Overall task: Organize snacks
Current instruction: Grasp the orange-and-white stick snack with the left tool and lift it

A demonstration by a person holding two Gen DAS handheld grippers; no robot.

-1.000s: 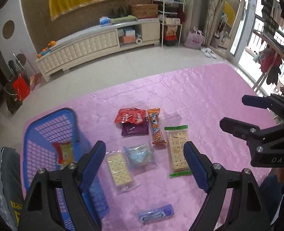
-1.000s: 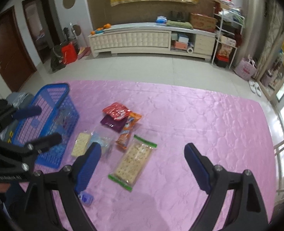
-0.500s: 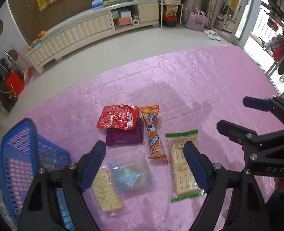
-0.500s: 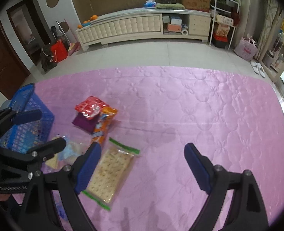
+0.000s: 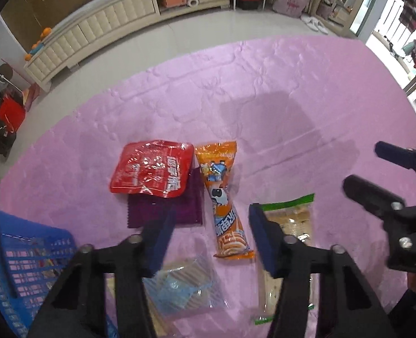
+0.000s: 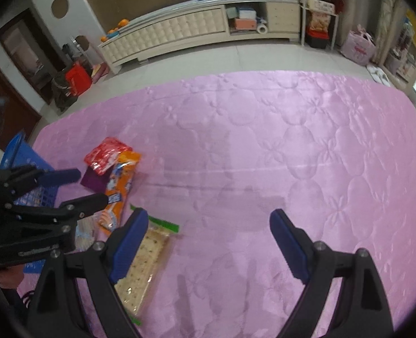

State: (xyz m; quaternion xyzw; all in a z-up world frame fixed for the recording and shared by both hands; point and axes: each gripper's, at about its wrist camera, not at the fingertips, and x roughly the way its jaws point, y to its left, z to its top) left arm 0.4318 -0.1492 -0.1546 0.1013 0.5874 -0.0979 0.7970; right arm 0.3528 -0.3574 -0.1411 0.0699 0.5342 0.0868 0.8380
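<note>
Snacks lie on a pink quilted mat (image 5: 278, 90). A red packet (image 5: 151, 171) lies on top of a purple packet (image 5: 191, 202). An orange tube pack (image 5: 222, 202) lies just right of them. My left gripper (image 5: 212, 225) is open, low over the orange pack, one finger on each side. A clear cracker pack with green ends (image 5: 292, 225) lies to the right, partly under my finger. A clear bag with blue contents (image 5: 185, 287) lies near me. The blue basket (image 5: 24, 259) is at left. My right gripper (image 6: 208, 242) is open and empty over bare mat, the cracker pack (image 6: 148, 256) under its left finger.
A long cream cabinet (image 6: 179, 33) stands on the tiled floor beyond the mat. A red bag (image 6: 77, 77) sits on the floor at far left. Shelves and a pink bag (image 6: 358, 46) stand at the far right. The mat's right half (image 6: 334, 155) is bare.
My left gripper has moved forward and down from near the basket to over the orange tube pack. My right gripper has moved forward and lower over the mat. Both stay open.
</note>
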